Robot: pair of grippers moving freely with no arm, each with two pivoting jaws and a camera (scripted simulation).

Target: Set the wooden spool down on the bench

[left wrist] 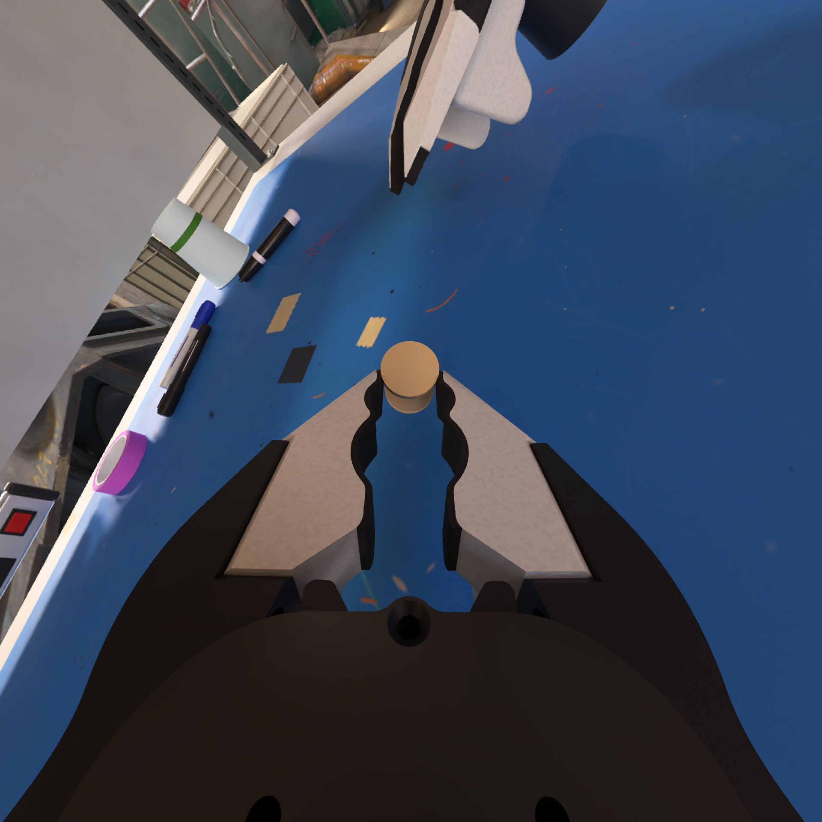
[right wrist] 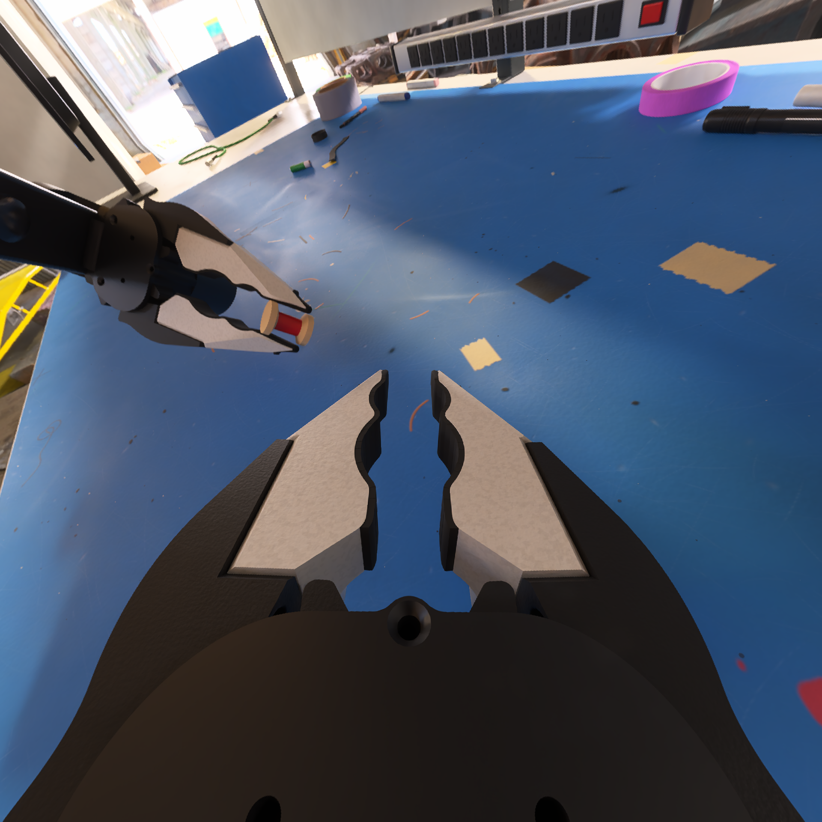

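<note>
So your left tongs [left wrist: 409,378] are clamped on the wooden spool [left wrist: 409,376] right at the tips, one finger pressing each side of it. From the right wrist view you can see it better: spool [right wrist: 287,322] with red thread wound round its middle, held between the tips of the left tongs [right wrist: 298,327], axis pointing roughly along the fingers. It looks to be a bit above the blue surface [left wrist: 622,400], though I can't say for sure it isn't touching.

Your right tongs [right wrist: 409,378] are narrow with nothing in them, just hovering off to the side, well apart from the spool.

Progress-wise: the pick-up part is done, the set-down isn't. You've got clear blue right under the tips; the tan tape scrap [left wrist: 371,331] and black patch [left wrist: 297,364] sit just past them. I'd say lower it, then let go.
</note>
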